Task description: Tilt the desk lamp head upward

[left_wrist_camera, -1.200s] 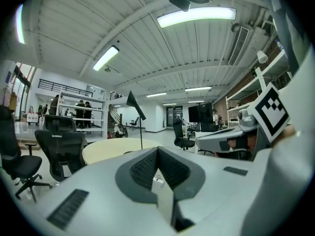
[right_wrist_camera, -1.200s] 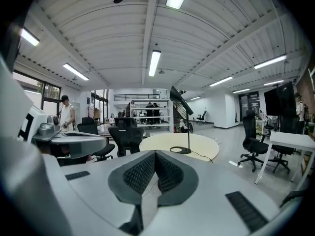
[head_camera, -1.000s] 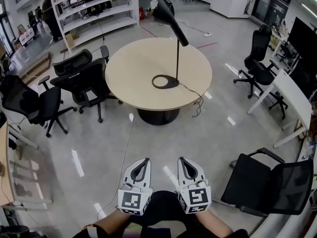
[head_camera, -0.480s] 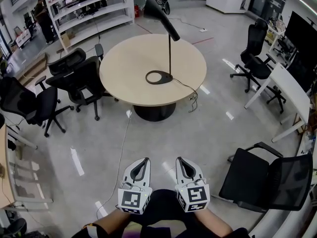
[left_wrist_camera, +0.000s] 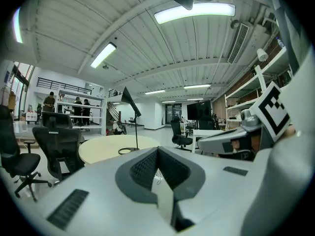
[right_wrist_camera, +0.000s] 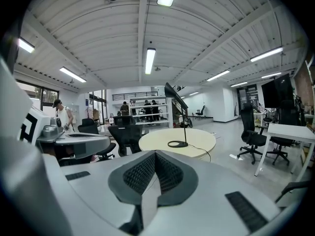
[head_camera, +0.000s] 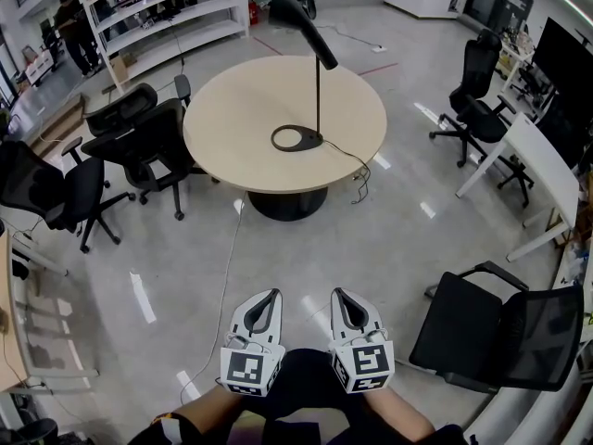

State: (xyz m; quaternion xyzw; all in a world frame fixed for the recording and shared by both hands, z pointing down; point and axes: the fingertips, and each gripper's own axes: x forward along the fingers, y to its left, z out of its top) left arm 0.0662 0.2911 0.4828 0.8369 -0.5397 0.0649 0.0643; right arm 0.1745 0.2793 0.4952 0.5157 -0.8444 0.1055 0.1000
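A black desk lamp (head_camera: 318,82) stands on a round beige table (head_camera: 232,109), its ring base (head_camera: 296,138) near the table's middle and its cone head (head_camera: 289,9) slanting down from the thin stem. My left gripper (head_camera: 265,300) and right gripper (head_camera: 344,298) are held side by side low in the head view, over the floor and far from the table. Both are shut with nothing between the pads. The lamp (left_wrist_camera: 130,98) shows small and distant beyond the left gripper (left_wrist_camera: 157,150), and the lamp (right_wrist_camera: 176,96) likewise beyond the right gripper (right_wrist_camera: 155,154).
Black office chairs (head_camera: 148,142) crowd the table's left side. Another black chair (head_camera: 500,334) stands close at my right. A white desk (head_camera: 542,179) and more chairs (head_camera: 477,91) line the right. A cable (head_camera: 233,267) runs over the floor from the table. Shelves (head_camera: 157,12) and people stand behind.
In the head view the table and lamp have shifted slightly up and left. Both grippers stay side by side and shut, in the same spot in the picture.
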